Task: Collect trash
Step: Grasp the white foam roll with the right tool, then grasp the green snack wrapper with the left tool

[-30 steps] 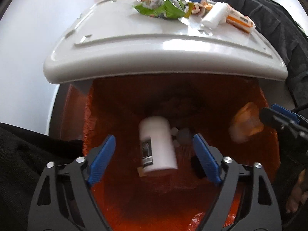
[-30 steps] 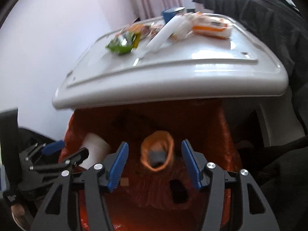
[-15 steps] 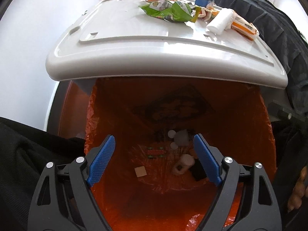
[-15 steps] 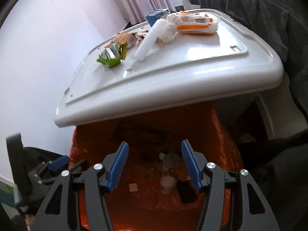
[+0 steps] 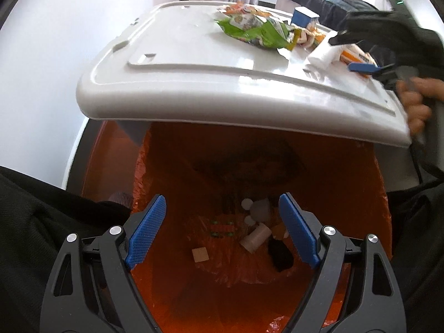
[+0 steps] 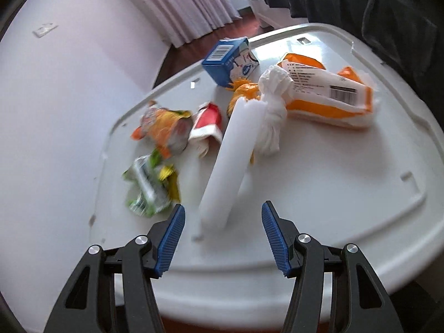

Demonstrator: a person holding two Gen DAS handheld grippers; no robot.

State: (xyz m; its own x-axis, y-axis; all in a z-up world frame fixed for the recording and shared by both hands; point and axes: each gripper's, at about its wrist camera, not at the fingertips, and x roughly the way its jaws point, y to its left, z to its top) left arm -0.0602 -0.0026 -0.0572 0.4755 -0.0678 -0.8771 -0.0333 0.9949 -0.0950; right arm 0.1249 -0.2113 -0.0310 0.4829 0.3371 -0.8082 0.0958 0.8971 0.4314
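Trash lies on a white lid (image 6: 319,183): a long white tube (image 6: 233,163), a green wrapper (image 6: 147,186), an orange wrapper (image 6: 163,127), a red-and-white packet (image 6: 208,123), a blue carton (image 6: 230,61) and an orange-white tissue pack (image 6: 327,94). My right gripper (image 6: 223,231) is open, empty, just short of the tube's near end. My left gripper (image 5: 222,229) is open and empty over the orange bin liner (image 5: 347,194), where a white cup (image 5: 255,240) lies at the bottom. The right gripper also shows in the left wrist view (image 5: 358,52).
The lid (image 5: 194,83) overhangs the bin's far side. A white wall (image 6: 55,111) stands on the left and dark fabric (image 6: 374,8) at the back right. Small scraps and a black piece (image 5: 280,252) lie at the bin's bottom.
The white cup and an orange piece dropped from the open grippers into the bin. My right gripper then rose from the bin up to the lid, near the white tube. The left stayed.
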